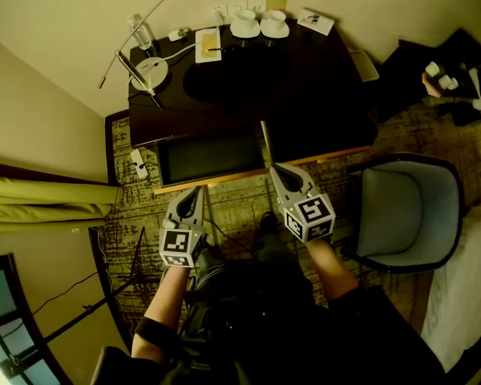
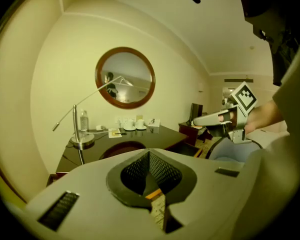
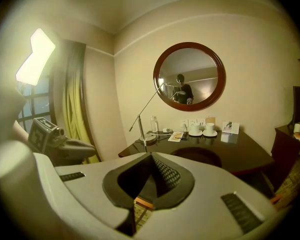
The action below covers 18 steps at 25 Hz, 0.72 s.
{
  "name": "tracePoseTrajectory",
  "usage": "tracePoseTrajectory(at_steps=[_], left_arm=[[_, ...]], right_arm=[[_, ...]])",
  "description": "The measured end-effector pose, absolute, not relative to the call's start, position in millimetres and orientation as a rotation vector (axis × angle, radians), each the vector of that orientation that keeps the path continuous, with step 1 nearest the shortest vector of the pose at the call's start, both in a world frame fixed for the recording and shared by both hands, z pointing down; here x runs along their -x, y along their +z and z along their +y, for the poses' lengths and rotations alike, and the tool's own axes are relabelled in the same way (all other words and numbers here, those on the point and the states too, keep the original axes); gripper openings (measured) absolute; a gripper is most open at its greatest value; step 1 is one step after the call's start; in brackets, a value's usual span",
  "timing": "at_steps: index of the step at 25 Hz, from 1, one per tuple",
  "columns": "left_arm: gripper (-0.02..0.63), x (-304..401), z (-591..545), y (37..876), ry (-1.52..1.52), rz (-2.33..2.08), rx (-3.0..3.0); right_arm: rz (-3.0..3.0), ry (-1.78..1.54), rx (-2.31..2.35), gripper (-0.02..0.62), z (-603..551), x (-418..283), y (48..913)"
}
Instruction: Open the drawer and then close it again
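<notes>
Both grippers are being held with their jaws pressed together and nothing between them (each gripper's own view is showing only carpet and a strip of wood through the slit). The left gripper is pointing at the drawer, its tip sitting just short of the drawer's wooden front edge. The right gripper is lying with its tip at that same edge farther along, though whether it is touching cannot be told. The drawer is standing pulled out from under the dark table, directly ahead of both tips. Beyond the drawer, on the table, a desk lamp and a bottle are standing ahead of the left gripper, and two cups ahead of the right. Past the right gripper's outer side an armchair is sitting on the carpet.
</notes>
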<state>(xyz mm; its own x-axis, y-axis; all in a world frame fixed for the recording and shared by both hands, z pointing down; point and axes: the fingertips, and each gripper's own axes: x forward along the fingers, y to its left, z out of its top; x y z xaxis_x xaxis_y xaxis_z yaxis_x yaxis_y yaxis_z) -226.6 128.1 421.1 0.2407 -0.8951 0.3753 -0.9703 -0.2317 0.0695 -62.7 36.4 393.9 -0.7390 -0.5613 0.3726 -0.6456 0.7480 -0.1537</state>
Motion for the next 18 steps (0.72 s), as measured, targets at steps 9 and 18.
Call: tracePoseTrajectory(at_steps=[9, 18], left_arm=[[0.0, 186, 129, 518, 0.452, -1.635, -2.106], [0.0, 168, 124, 624, 0.487, -1.639, -1.913]], right_arm=[[-2.642, 0.353, -0.808, 0.002, 24, 69, 411], [-2.634, 0.357, -0.676, 0.002, 12, 80, 470]])
